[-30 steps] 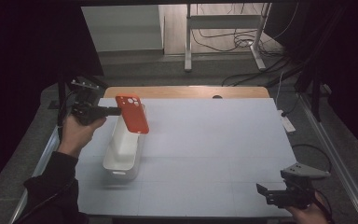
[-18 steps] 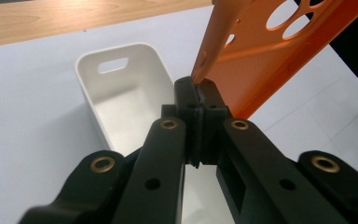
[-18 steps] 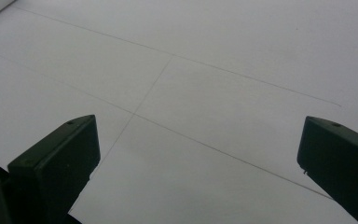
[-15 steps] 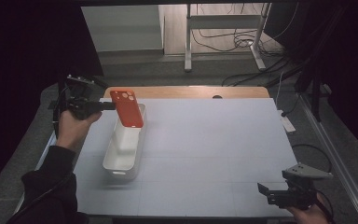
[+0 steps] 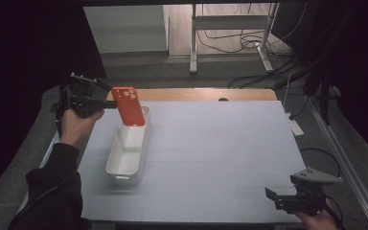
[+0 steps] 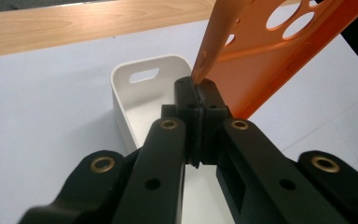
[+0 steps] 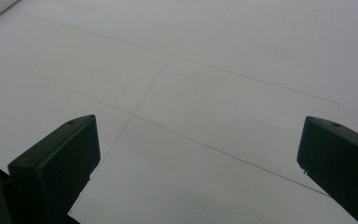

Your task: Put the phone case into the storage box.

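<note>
One thin orange plastic phone case (image 5: 128, 106), with round camera cut-outs near its top corner, hangs in the air over the far end of the long white plastic bin (image 5: 129, 152). We see it pinched by one edge in the left gripper (image 5: 109, 103), whose jaws are clenched tight on the rim of the case; in the left gripper view the two black pads meet on that edge (image 6: 198, 84) and the case (image 6: 270, 60) slants up and away to the right, its upper part cut off by the frame. From the high view the case covers the far rim of the bin, so we cannot tell whether its lower end touches the bin or hangs just clear of it.

The bin lies lengthwise on the pale grey table mat (image 5: 220, 143), near its left side, with a slot handle in its end wall (image 6: 143, 74). What we can see of its inside is bare white floor (the part beneath the case and behind the jaws stays hidden).

The left hand (image 5: 76, 125) comes out of a dark sleeve at the mat's left edge. Beyond the mat a strip of light wooden tabletop (image 5: 196, 94) shows, and behind it the room is too dark to read apart from some cables on the floor.

Well apart, at the near right corner, the right gripper (image 5: 273, 197) is partly cut off by the bottom edge; in the right gripper view its jaws stand wide apart over the bare mat (image 7: 191, 93), grasping nothing.
</note>
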`<state>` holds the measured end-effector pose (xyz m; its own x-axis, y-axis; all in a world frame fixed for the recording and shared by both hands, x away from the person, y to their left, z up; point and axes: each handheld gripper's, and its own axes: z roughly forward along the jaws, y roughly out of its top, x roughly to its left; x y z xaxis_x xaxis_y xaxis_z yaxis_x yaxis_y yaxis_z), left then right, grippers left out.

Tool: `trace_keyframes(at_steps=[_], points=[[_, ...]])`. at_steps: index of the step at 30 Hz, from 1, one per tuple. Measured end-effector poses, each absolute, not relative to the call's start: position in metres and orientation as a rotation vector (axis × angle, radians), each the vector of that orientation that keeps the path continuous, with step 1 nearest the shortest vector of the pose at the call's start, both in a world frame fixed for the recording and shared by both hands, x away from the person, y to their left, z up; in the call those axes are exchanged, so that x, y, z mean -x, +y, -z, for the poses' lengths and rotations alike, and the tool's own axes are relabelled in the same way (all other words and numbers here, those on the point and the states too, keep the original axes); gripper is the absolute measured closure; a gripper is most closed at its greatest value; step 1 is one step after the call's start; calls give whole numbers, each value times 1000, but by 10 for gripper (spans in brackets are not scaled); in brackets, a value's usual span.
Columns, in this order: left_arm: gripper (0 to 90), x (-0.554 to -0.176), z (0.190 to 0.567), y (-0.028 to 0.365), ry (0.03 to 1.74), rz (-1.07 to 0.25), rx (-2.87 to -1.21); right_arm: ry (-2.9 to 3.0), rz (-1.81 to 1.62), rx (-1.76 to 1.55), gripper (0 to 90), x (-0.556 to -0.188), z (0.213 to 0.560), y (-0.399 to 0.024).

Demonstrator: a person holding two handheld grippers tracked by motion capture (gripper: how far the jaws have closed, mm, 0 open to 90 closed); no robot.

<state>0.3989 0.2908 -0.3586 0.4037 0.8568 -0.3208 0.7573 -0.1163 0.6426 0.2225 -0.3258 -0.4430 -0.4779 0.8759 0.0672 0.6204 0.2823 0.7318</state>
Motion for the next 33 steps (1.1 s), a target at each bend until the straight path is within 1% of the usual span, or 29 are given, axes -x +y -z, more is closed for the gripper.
trace_keyframes(at_steps=[11,24,33], points=[[891,-413,362,287,1414,-216,-1906,2221,-1015,-1346,0,-222,443,-325],[891,-428,375,290,1460,-220,-1872,2234,-1013,-1339,0,-223,443,-324],[891,-437,387,287,1482,-218,-1882,2243,-1011,-1333,0,-223,444,-323]])
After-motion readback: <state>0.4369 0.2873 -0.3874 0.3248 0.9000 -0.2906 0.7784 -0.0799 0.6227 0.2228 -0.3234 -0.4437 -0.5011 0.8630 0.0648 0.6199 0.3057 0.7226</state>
